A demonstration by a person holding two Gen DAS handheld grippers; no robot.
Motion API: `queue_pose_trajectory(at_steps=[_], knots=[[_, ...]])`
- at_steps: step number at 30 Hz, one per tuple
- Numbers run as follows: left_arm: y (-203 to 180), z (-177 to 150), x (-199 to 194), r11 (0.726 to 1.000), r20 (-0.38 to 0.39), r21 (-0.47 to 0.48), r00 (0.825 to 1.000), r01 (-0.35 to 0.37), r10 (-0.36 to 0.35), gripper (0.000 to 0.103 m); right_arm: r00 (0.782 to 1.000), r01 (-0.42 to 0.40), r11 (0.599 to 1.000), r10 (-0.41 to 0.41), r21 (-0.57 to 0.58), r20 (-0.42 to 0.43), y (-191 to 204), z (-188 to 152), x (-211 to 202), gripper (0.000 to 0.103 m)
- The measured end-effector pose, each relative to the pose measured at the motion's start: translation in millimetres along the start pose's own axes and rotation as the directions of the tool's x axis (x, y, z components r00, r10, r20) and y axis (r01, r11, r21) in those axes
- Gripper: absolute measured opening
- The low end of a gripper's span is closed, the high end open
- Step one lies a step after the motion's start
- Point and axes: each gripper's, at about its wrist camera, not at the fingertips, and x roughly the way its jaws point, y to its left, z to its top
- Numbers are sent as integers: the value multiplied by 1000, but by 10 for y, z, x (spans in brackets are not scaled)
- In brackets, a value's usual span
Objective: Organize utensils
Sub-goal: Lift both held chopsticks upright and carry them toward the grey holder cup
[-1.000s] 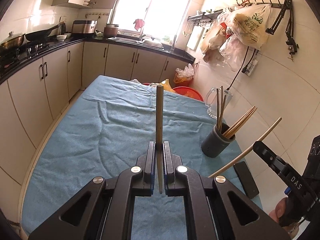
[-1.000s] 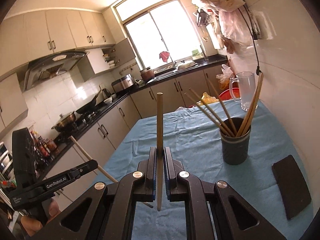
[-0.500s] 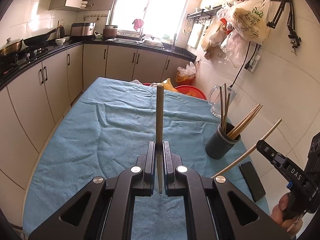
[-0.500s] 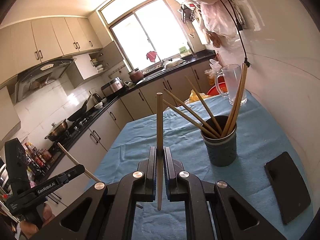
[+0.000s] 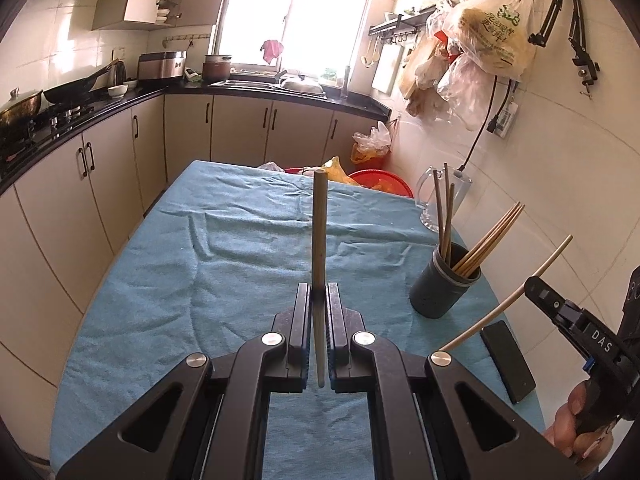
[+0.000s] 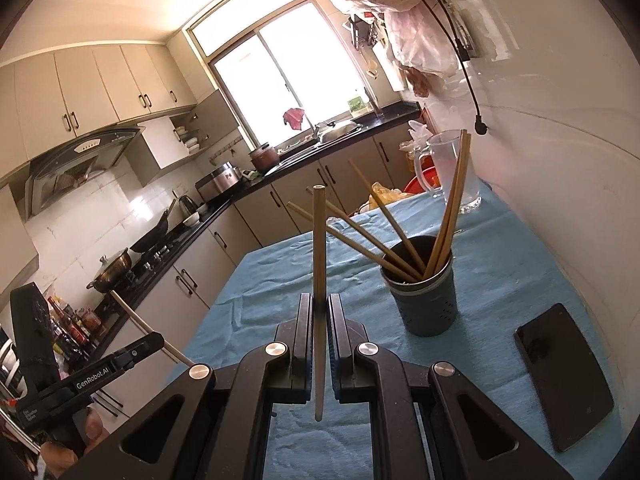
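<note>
My left gripper [image 5: 319,294] is shut on a single wooden chopstick [image 5: 319,232] that stands up out of its jaws above the blue cloth. My right gripper [image 6: 319,304] is shut on another wooden chopstick [image 6: 319,240], also upright. A dark grey holder cup [image 6: 426,296] with several chopsticks fanned out in it stands on the cloth just right of and beyond the right gripper. In the left wrist view the same cup [image 5: 440,286] sits at the right, with the right gripper [image 5: 536,284] and its chopstick [image 5: 516,292] near it at the frame's edge.
A blue cloth [image 5: 224,264] covers the table. A black phone [image 6: 564,376] lies flat right of the cup. A clear glass jug [image 6: 452,172] stands at the far right edge by the wall. Kitchen cabinets and a red basin [image 5: 380,180] lie beyond the table.
The right gripper has drifted toward the holder cup, which now looks closer and larger in its view. The left gripper has barely moved. Both stay shut on their chopsticks.
</note>
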Motion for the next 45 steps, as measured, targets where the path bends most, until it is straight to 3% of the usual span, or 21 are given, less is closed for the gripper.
queue_pose_trajectory(at_steps=[31, 45], knots=[[-484, 85, -77, 996, 8, 89, 1000, 21, -22, 6, 996, 25, 998, -30, 60, 89, -272, 171, -401, 7], [-812, 270, -45, 988, 0, 119, 995, 100, -101, 6, 987, 58, 994, -70, 89, 146, -450, 339, -644, 7]])
